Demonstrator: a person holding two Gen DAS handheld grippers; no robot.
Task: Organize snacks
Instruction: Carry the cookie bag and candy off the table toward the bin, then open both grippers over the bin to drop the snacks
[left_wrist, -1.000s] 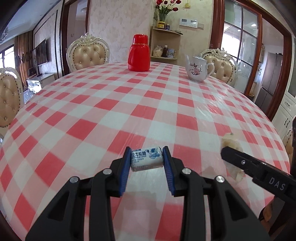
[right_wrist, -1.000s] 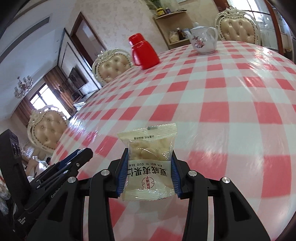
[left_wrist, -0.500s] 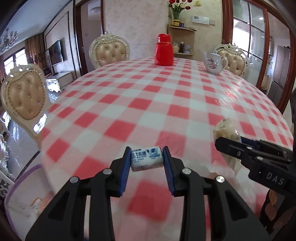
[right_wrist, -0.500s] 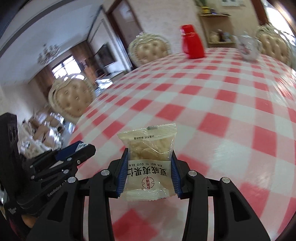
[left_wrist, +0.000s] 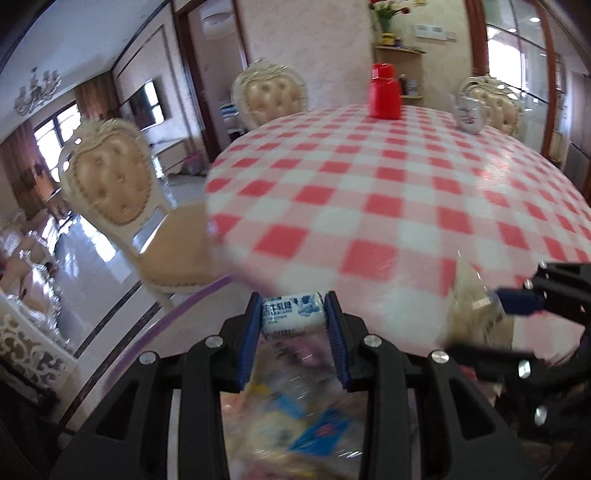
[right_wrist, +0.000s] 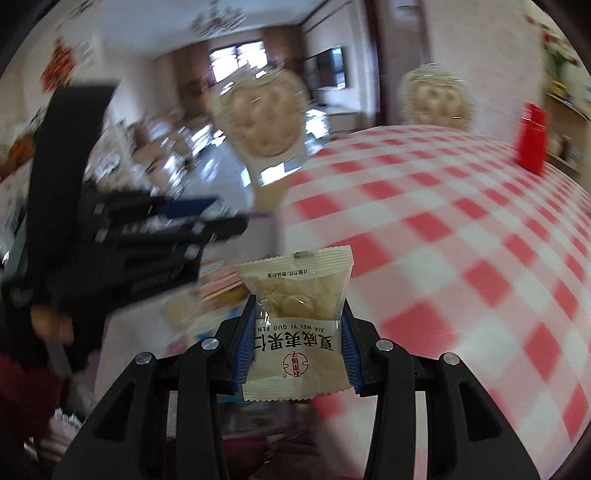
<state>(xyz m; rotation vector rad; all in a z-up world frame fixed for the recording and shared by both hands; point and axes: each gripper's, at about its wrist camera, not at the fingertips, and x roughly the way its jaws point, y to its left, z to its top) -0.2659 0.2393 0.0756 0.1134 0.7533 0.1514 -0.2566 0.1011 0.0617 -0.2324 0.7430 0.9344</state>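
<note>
Left wrist view is showing the left gripper (left_wrist: 293, 319) clamping a small white-and-blue wrapped candy roll (left_wrist: 293, 316) crosswise between its blue pads, the jaws standing narrow around it. Just beneath, off the near rim of the round surface with the red-and-white checked cloth (left_wrist: 388, 206), a blurred heap of colourful wrapped snacks (left_wrist: 295, 424) is lying, probably in a bag or bin, though I cannot tell which. The right gripper (right_wrist: 297, 334) is pinching a clear-and-white plastic packet of pale nuts with red and black print (right_wrist: 295, 325) upright by its sides. Both pieces are lifted and hanging past the surface's edge, so picking up seems done and dropping into the heap is left. Both grippers are tilting downward, side by side; the surface is showing only a red lidded jug (left_wrist: 384, 92) and a white teapot (left_wrist: 468, 112) far off.
</note>
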